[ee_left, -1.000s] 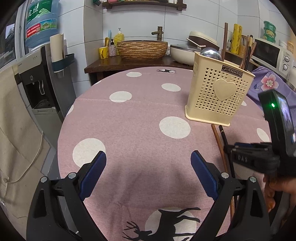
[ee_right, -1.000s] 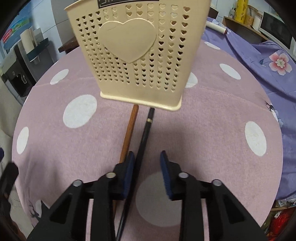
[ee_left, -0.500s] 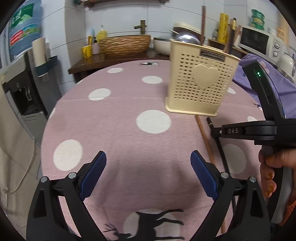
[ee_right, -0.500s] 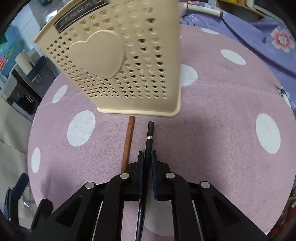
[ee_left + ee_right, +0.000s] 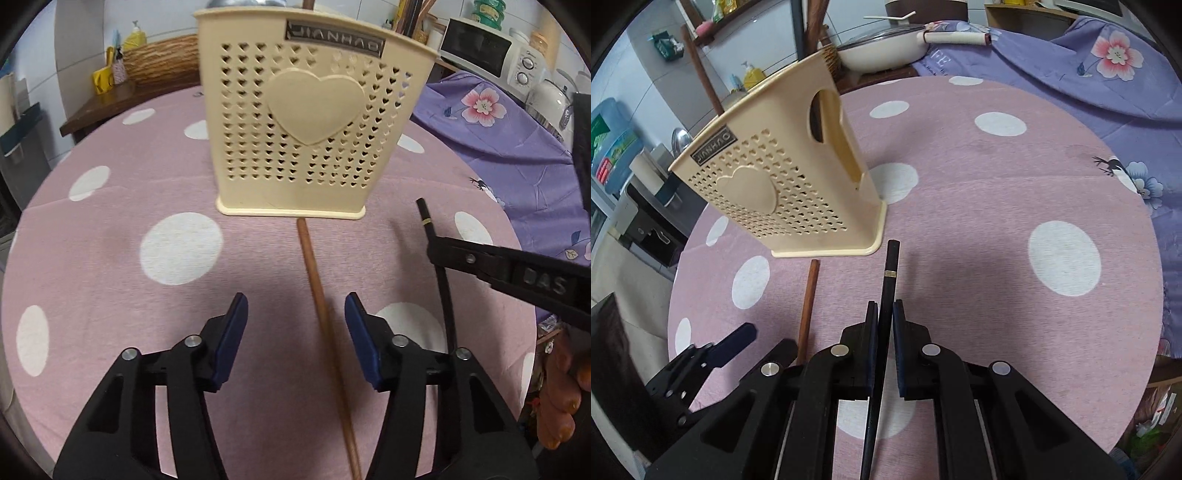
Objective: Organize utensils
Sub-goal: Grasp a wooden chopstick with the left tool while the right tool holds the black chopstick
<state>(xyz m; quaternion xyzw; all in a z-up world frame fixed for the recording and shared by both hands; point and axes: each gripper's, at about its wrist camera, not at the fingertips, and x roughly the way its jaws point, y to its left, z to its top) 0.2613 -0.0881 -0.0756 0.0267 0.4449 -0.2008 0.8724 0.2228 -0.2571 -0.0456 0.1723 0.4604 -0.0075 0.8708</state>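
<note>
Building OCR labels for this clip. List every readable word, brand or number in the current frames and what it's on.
"JIANHAO": dark plate near the top of the cream utensil holder; in the right wrist view it shows upside down.
"DAS": raised letters on the side of the right gripper, whose jaws are shut on the black chopstick.
Water bottle label: too blurred to read.
Microwave controls: too small to read.

The round table wears a dusty pink cloth with big white polka dots (image 5: 181, 247) and small black deer prints. On it stands a cream plastic utensil holder pierced with rows of tiny hearts (image 5: 306, 122), one large solid heart on its front. Near it lie a reddish-brown wooden chopstick (image 5: 317, 288) and a black chopstick with a thin gold band (image 5: 889, 273). To the right, a purple cloth with pink flowers (image 5: 517, 136). Both grippers are black with blue pads (image 5: 231, 334).
</note>
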